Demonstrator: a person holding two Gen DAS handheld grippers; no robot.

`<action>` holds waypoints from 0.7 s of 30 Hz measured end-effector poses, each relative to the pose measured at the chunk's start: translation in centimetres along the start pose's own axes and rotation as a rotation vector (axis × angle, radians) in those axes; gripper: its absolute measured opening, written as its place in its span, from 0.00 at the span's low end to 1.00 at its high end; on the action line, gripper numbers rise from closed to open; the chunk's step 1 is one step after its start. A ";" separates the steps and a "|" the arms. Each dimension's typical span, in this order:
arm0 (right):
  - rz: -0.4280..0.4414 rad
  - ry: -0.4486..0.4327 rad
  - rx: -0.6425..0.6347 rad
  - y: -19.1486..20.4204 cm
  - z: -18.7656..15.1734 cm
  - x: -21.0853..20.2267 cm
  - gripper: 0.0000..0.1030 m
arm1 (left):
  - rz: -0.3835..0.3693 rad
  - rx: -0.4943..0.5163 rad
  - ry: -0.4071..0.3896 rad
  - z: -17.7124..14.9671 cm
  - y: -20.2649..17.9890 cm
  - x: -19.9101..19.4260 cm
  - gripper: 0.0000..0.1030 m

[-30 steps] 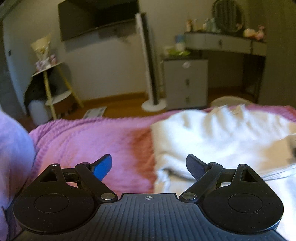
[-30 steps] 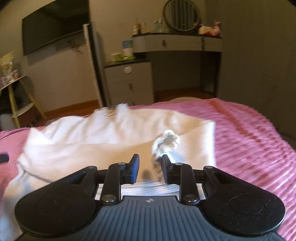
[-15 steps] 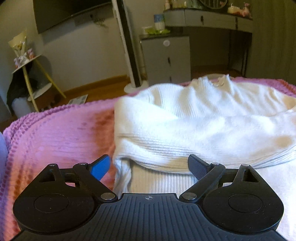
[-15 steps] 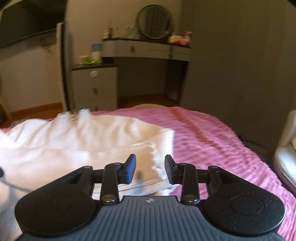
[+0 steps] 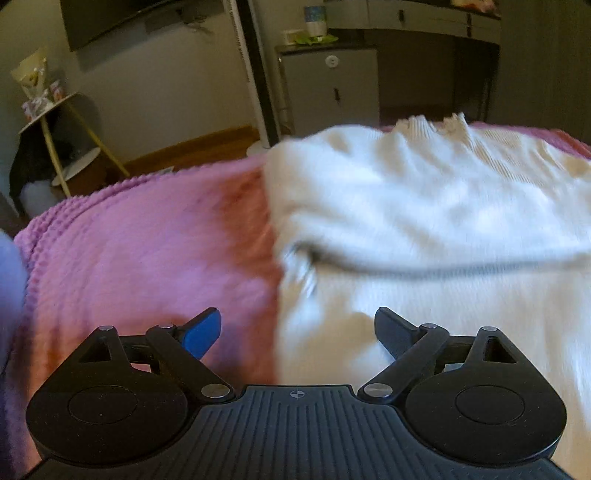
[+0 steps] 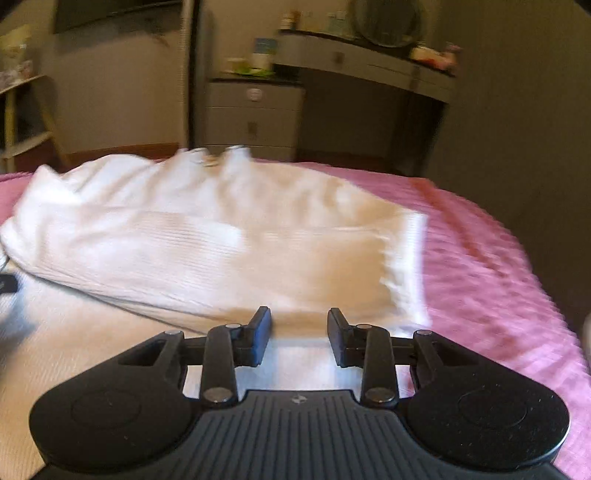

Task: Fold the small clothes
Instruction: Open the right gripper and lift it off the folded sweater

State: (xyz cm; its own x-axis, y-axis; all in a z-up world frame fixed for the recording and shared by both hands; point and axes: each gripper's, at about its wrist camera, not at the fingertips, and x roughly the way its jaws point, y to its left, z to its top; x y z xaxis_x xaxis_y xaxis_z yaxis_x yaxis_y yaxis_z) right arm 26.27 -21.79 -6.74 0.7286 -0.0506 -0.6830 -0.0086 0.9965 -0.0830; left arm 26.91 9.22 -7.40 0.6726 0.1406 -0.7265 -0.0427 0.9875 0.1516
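Bed: covered by a pink knitted blanket (image 5: 140, 251), filling the lower half of both views.

Sweater (image 5: 424, 206): white, ribbed knit, lying on the blanket toward its right side in the left wrist view; one part is folded across the body, leaving a shadowed fold line. Its ribbed edge (image 6: 406, 266) ends short of the blanket's far side in the right wrist view. Both views are blurred, so finer detail cannot be made out.

Room behind: grey drawer cabinet (image 5: 328, 88), dressing desk (image 6: 362, 66) with a round mirror above, a dark screen (image 5: 122, 18) on the wall, a small yellow-legged shelf (image 5: 59, 144).

Left gripper (image 5: 297, 328): fingers spread wide, one over the blanket, one over the sweater, nothing between them.

Right gripper (image 6: 299, 332): fingers partly apart over the sweater, having just been opening; they appear to pinch no cloth.
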 end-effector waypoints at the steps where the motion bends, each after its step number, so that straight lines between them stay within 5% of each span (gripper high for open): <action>1: 0.029 -0.003 0.029 -0.9 -0.6 -1.4 0.31 | -0.025 0.006 0.007 -1.0 0.8 -0.8 0.92; 9: 0.131 0.168 0.121 -4.8 -9.3 -9.3 0.33 | -0.162 0.163 0.106 -6.9 3.0 -5.1 0.91; 13: 0.139 0.220 0.168 -5.5 -12.2 -11.0 0.34 | -0.259 0.079 0.196 -7.3 4.0 -5.0 0.83; 21: 0.128 0.210 0.232 -6.4 -12.0 -11.7 0.35 | -0.345 0.036 0.237 -7.4 5.1 -5.4 0.59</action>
State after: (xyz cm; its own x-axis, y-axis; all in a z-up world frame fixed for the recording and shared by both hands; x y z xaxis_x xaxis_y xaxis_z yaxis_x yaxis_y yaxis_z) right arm 9.59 -28.39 -6.92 0.5746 0.0878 -0.8137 0.0824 0.9830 0.1643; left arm 17.57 14.05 -7.70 0.4540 -0.1815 -0.8723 0.1844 0.9770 -0.1073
